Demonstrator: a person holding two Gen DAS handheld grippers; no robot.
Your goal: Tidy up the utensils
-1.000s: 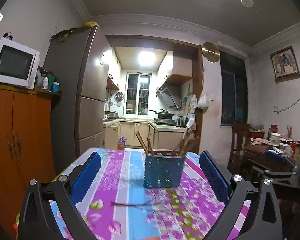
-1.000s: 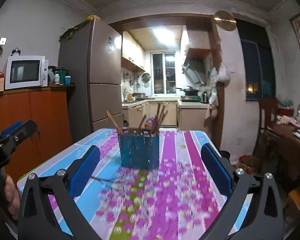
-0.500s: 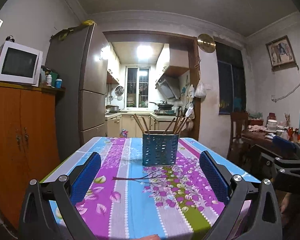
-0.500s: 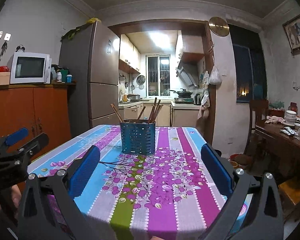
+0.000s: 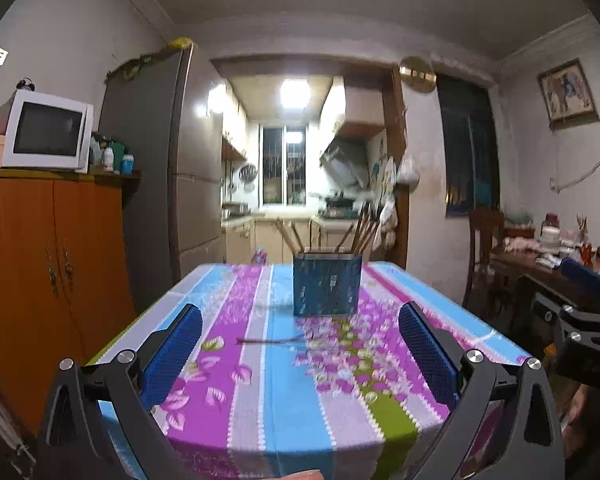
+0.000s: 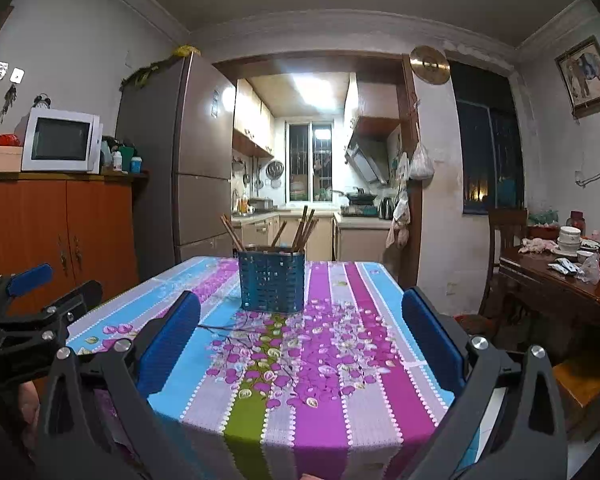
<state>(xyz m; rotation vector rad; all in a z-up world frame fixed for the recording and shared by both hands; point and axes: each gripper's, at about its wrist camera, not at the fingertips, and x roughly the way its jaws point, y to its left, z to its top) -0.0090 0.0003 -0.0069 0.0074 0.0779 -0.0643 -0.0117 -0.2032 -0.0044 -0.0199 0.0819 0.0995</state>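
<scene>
holder (image 6: pixel 271 286): on table (image 6: pixel 380 360), far end
chopsticks (image 6: pixel 302 230): in holder
fridge (image 6: pixel 180 168): behind table, left

Both wrist views look forward from the near edge of the counter covered in a striped floral cloth (image 5: pixel 292 360) (image 6: pixel 340 360), each framed by its own tool's spread blue pads. They share the blue perforated utensil basket (image 5: pixel 327 284) (image 6: pixel 272 285) ahead and the kitchen doorway beyond; each also glimpses the other tool at its edge.
</scene>
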